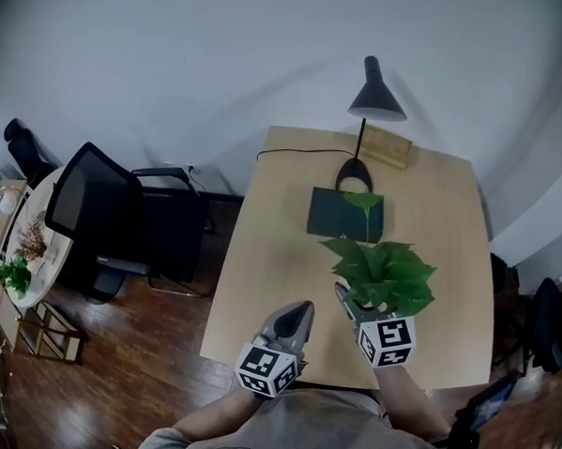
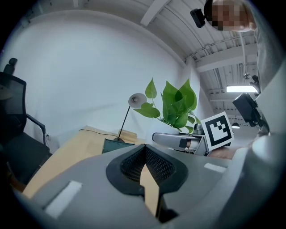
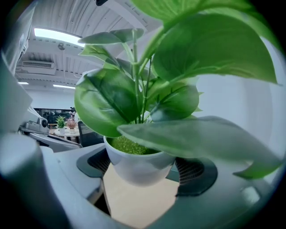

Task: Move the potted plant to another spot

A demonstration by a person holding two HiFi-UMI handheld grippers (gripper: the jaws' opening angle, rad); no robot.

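Note:
The potted plant (image 1: 385, 274) has broad green leaves and a small white pot (image 3: 138, 164). My right gripper (image 1: 365, 308) is shut on the pot, whose sides sit between the two black pads (image 3: 96, 161). It holds the pot over the front right part of the wooden table (image 1: 264, 267). The leaves (image 3: 187, 58) fill most of the right gripper view. My left gripper (image 1: 300, 314) is beside it on the left. Its jaws (image 2: 144, 150) meet at the tips with nothing between them. The left gripper view shows the plant (image 2: 176, 105) and the right gripper (image 2: 178, 139) to its right.
A black desk lamp (image 1: 376, 97), a dark green box (image 1: 342, 214) and a wooden block (image 1: 383, 146) stand at the far side of the table. A black office chair (image 1: 121, 218) is to the table's left. Beyond it is a round white table (image 1: 33, 251) with small plants.

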